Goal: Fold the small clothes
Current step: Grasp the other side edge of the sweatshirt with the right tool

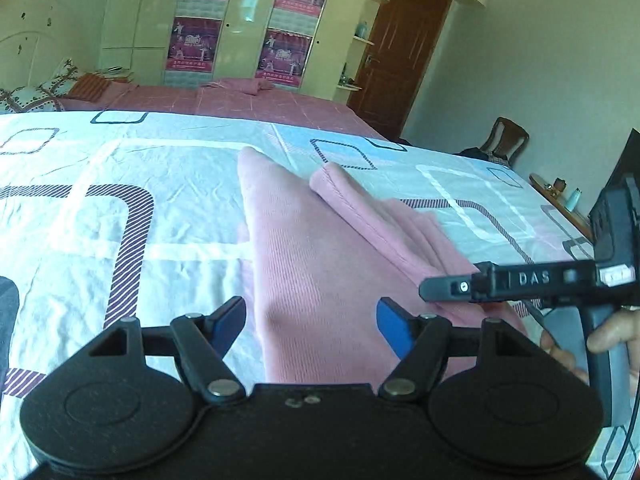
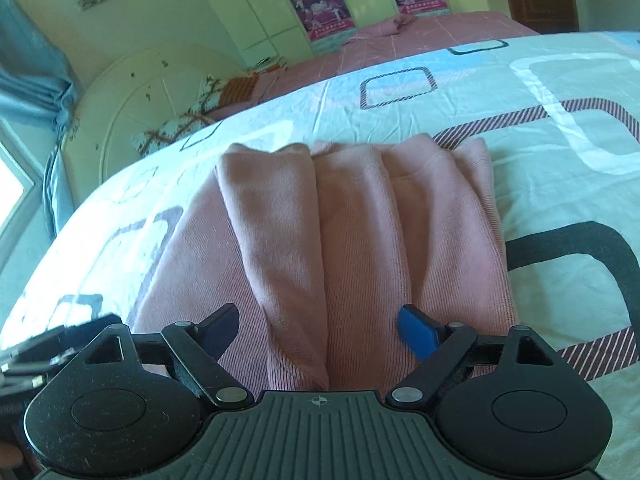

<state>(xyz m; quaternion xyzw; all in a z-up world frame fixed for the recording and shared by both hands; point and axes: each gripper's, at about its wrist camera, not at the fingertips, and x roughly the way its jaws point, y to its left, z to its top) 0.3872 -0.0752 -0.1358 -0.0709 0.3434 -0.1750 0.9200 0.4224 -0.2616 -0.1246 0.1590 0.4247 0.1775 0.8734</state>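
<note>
A pink knit garment (image 1: 320, 264) lies on the patterned bedsheet (image 1: 100, 200), partly folded, with a sleeve laid over its body. In the right wrist view the garment (image 2: 360, 240) shows both sides folded inward along its length. My left gripper (image 1: 312, 320) is open, its blue-padded fingers spread just above the near part of the cloth. My right gripper (image 2: 318, 330) is open too, over the garment's near end. The right gripper also shows in the left wrist view (image 1: 448, 288) at the right, seen side-on in a hand.
The white sheet (image 2: 560, 120) with blue and striped squares covers the near half of the bed. A pink bedspread (image 1: 240, 100) with a folded pink item (image 1: 256, 87) lies beyond. Wardrobes, a brown door (image 1: 400, 48) and a chair (image 1: 504, 140) stand behind.
</note>
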